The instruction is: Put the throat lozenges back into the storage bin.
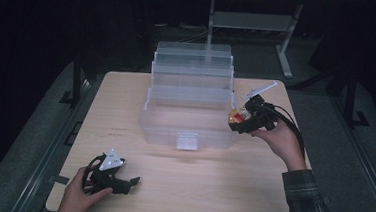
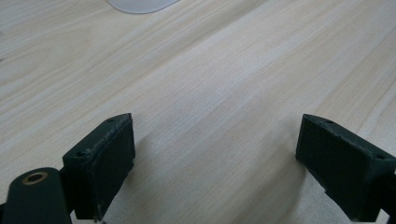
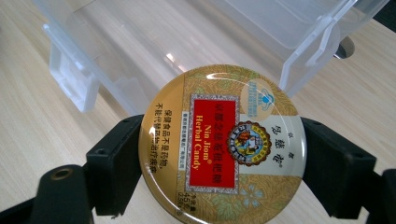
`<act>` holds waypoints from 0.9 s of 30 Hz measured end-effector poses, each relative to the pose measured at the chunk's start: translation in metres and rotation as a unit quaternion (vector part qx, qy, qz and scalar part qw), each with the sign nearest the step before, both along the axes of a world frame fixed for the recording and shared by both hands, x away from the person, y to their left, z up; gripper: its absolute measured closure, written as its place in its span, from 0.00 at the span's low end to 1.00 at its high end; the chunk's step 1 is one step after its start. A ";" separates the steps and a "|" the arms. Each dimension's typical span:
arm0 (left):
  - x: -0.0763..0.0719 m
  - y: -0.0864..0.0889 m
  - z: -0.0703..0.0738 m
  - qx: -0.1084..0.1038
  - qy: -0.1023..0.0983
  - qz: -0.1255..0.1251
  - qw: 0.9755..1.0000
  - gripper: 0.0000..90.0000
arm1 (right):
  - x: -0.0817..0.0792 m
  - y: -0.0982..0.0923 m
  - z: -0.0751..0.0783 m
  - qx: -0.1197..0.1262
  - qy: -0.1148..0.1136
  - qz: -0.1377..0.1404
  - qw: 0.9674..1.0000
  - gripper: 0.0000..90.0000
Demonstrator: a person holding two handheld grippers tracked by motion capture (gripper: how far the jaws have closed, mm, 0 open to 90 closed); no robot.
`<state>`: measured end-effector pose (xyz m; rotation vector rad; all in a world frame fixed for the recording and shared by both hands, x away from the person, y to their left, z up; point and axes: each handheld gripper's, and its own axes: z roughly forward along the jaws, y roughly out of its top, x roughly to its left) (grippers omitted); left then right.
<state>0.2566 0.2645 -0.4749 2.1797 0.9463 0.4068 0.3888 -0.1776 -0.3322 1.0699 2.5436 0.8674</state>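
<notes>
Tin point(image 3: 223, 142) clamped flat in right gripper point(image 1: 247, 119), box point(image 1: 188, 103) at 9 o'clock; to be lowered level. Left gripper point(image 1: 120, 180) wide open, empty.

Three cams: one overhead, one on each of my grippers.

The high view sits above my side, looking forward and down at the clear box point(image 1: 190, 103) mid-table. My right gripper view is right up near that box point(image 3: 187, 42), angled down. Left gripper view hugs the table point(image 2: 224, 84); a pale corner at its top edge could be the box, can't tell.
</notes>
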 end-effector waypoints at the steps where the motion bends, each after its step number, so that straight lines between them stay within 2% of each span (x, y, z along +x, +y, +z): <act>1: 0.000 0.000 0.000 0.000 0.000 0.000 1.000 0.12 | 0.002 0.002 0.001 -0.002 0.001 0.000 1.000 0.22; 15: 0.000 0.000 0.000 0.000 0.000 0.000 1.000 0.12 | 0.018 0.020 0.005 -0.009 0.005 0.012 1.000 0.22; 27: 0.000 0.000 0.000 0.000 0.000 0.000 1.000 0.12 | 0.028 0.031 -0.008 -0.013 0.018 0.014 1.000 0.22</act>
